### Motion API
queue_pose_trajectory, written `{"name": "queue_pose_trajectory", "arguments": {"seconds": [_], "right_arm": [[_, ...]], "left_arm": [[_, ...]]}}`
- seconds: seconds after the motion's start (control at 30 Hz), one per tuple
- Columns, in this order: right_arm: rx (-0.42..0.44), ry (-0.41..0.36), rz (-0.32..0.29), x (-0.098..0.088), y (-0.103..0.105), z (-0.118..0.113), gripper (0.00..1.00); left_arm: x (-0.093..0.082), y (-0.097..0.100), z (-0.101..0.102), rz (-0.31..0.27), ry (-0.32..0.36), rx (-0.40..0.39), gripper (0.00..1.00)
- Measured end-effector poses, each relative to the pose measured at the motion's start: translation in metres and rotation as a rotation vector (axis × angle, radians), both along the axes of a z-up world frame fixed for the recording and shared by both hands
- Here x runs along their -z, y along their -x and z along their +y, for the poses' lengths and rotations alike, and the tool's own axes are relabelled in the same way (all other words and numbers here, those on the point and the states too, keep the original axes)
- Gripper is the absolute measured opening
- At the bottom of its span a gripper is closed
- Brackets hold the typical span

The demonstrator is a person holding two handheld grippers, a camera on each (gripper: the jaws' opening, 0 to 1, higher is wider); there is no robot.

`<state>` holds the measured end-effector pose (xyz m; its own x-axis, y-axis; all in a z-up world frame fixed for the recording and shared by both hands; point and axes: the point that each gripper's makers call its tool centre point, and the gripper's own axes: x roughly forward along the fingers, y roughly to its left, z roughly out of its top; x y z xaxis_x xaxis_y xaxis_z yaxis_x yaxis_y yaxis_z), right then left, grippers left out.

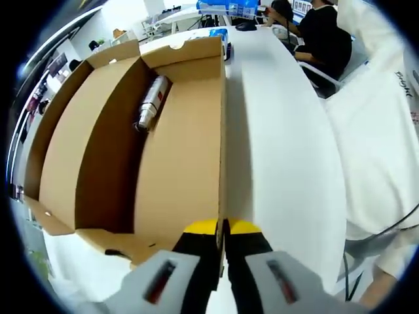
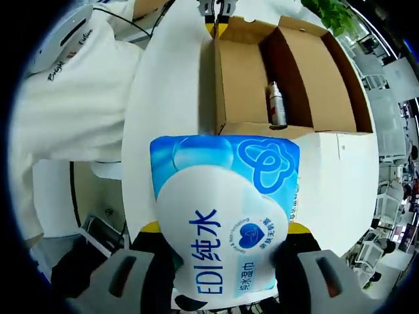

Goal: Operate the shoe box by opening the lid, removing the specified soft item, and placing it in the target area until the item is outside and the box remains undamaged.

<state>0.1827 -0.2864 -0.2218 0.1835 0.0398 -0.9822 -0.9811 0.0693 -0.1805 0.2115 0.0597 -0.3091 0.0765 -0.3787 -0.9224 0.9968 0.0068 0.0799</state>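
An open brown cardboard shoe box [image 1: 177,163] lies on the white table [image 1: 281,163], its lid [image 1: 59,150] folded back to the left. A silver spray can [image 1: 152,103] rests inside. My left gripper [image 1: 222,227] is shut on the box's right side wall, yellow tips pinching its near end. In the right gripper view my right gripper [image 2: 224,227] is shut on a soft blue and white wet-wipes pack [image 2: 226,209], held above the table in front of the box [image 2: 242,78]. The can [image 2: 277,104] lies inside, and the left gripper [image 2: 215,23] sits on the box's far edge.
A person in a white shirt [image 1: 373,144] stands close at the table's right edge, also seen as the white shirt [image 2: 72,98] in the right gripper view. Another person in black [image 1: 324,36] sits at the far end. Bare tabletop [image 2: 170,85] runs beside the box.
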Motion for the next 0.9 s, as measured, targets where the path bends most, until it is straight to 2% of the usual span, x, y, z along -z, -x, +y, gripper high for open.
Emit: {"name": "queue_pose_trajectory", "arguments": {"seconds": [0.07,0.17,0.33,0.53,0.67,0.73,0.9], "right_arm": [[-0.004,0.007,-0.009,0.002,0.002,-0.002,0.61],[0.005,-0.001,0.022,0.008,0.012,-0.003,0.61],[0.011,-0.027,0.04,0.02,0.023,-0.01,0.61],[0.016,-0.02,0.072,0.034,0.033,-0.015,0.61],[0.019,-0.009,0.072,0.042,0.037,-0.018,0.61],[0.011,-0.003,0.124,0.047,0.047,-0.02,0.61],[-0.006,-0.027,0.151,0.056,0.056,-0.011,0.61]], "left_arm": [[0.0,0.001,0.0,-0.002,0.0,0.0,0.02],[0.0,0.001,0.0,-0.003,-0.001,0.0,0.02],[0.0,0.003,0.0,-0.001,-0.001,0.003,0.02],[0.001,0.005,0.0,-0.006,0.001,0.0,0.02],[0.002,0.009,0.0,-0.005,-0.002,-0.004,0.02],[0.003,0.013,-0.001,-0.001,-0.008,-0.004,0.02],[0.003,0.016,-0.001,0.001,-0.006,-0.007,0.02]]}}
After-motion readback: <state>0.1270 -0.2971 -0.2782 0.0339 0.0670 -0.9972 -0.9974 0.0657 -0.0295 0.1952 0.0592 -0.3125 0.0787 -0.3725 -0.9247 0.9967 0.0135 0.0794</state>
